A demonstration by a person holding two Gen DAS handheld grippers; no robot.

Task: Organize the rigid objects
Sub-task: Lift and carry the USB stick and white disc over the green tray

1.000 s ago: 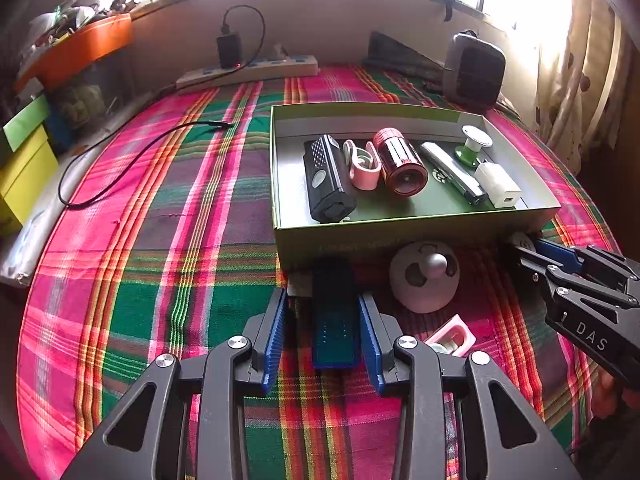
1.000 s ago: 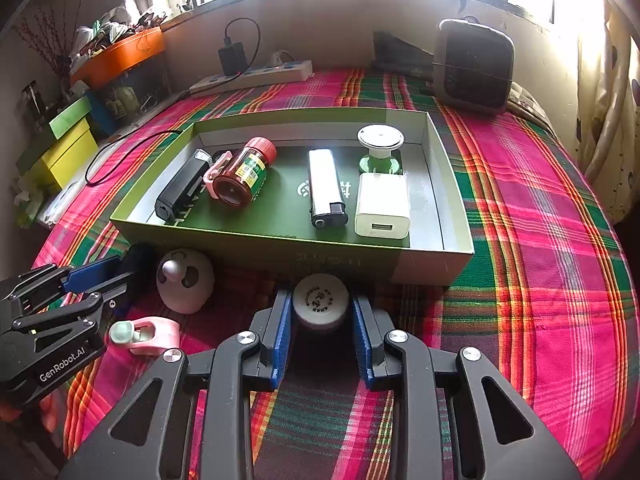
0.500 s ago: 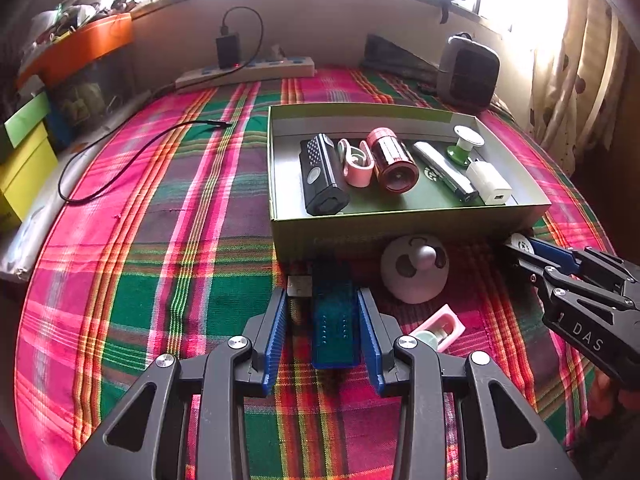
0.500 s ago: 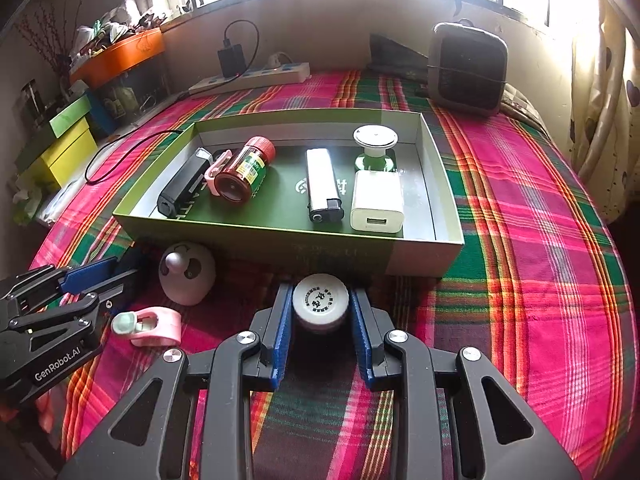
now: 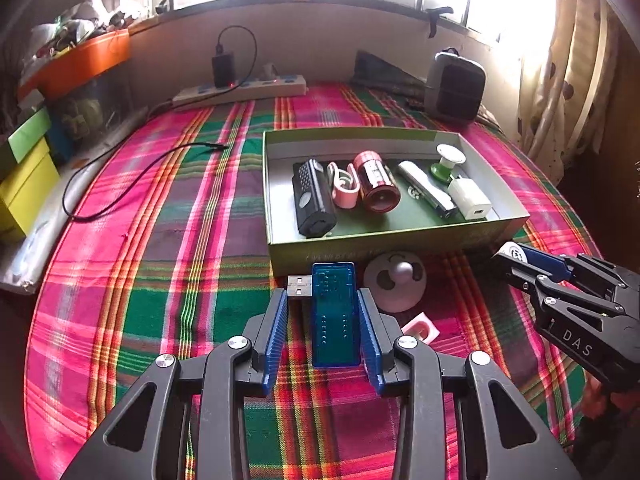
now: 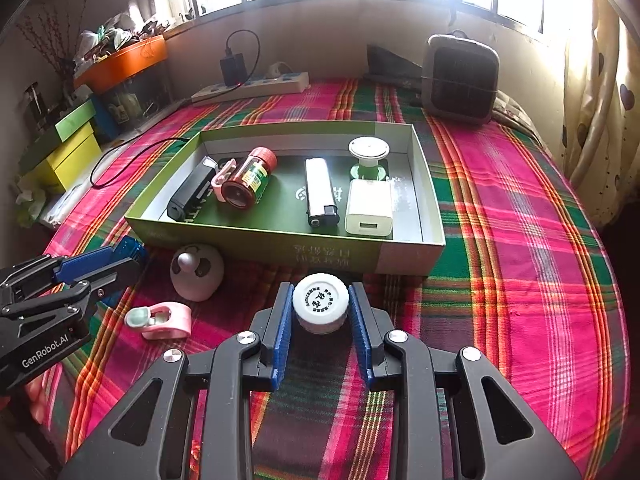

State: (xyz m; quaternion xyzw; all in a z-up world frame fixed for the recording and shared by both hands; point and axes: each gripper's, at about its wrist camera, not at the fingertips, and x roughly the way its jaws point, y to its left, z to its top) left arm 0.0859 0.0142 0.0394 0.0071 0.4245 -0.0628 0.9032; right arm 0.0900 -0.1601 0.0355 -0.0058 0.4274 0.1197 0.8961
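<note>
Both grippers hover just short of the green box (image 6: pixel 416 256). The left gripper (image 5: pixel 322 322) grasps a blue USB adapter (image 5: pixel 334 314), though only its right pad clearly touches; the right gripper (image 6: pixel 320 312) is clenched on a white-capped bottle (image 6: pixel 320 304). Judging by the wall ahead, lift each clear of the rim before lowering inside — avoid the charger (image 6: pixel 369 208). Only the left view shows the adapter's metal plug — the right view reveals the bottle cap's print

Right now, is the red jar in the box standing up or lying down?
Lying down. The red jar rests on its side in the box, its bottom facing the camera.
</note>
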